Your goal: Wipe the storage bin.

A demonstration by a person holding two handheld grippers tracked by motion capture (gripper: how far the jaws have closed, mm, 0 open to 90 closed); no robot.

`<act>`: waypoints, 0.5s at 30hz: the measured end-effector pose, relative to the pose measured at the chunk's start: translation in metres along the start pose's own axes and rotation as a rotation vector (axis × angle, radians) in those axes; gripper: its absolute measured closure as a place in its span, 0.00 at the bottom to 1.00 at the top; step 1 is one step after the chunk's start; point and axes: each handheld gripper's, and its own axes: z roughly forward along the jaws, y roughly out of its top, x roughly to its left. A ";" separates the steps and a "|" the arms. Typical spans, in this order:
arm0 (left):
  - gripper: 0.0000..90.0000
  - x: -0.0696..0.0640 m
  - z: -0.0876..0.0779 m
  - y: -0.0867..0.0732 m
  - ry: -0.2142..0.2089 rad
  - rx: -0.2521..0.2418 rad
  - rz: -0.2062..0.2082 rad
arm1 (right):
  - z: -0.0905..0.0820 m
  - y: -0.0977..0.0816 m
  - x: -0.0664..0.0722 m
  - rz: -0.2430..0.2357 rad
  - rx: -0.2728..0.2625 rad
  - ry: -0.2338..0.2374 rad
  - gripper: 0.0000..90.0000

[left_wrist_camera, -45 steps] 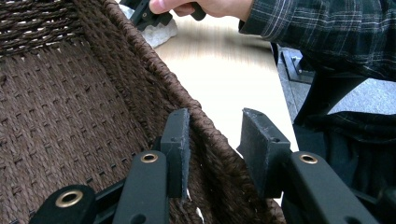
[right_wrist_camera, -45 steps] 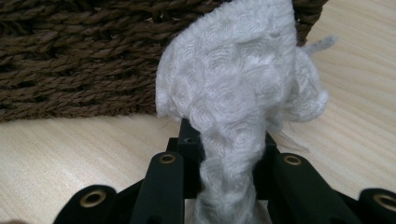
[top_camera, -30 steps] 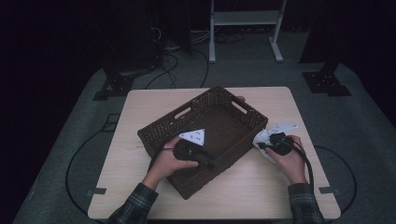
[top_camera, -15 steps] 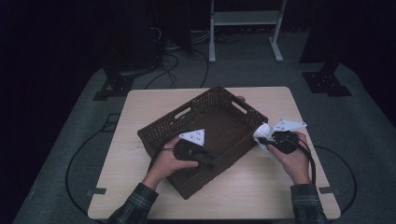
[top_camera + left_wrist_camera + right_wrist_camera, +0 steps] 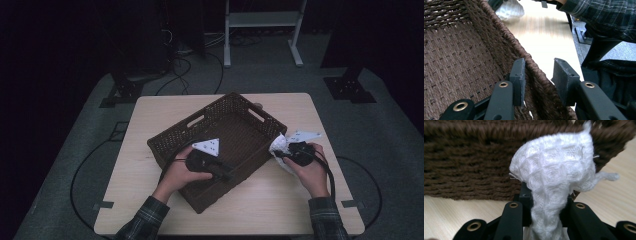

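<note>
Right claw (image 5: 544, 205), clenched on the white cloth (image 5: 554, 177), has edged closer to the wicker basket (image 5: 250, 130) wall above the surface; left claw (image 5: 537, 75) straddles the near rim, one pad touching, steadying it for the drop

Right hand-held gripper (image 5: 545, 216) clamped; left hand-held gripper (image 5: 539, 80) part-spread.

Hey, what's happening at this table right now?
A person at the table works a gripper in each hand. The left gripper straddles the near wall of a dark woven basket, one jaw inside and one outside. The right gripper is shut on a bunched white cloth, holding it just outside the basket's right side, not yet in it.
</note>
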 end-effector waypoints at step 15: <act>0.68 0.000 0.000 0.000 -0.001 0.001 0.001 | 0.018 -0.011 -0.002 0.020 0.066 0.006 0.80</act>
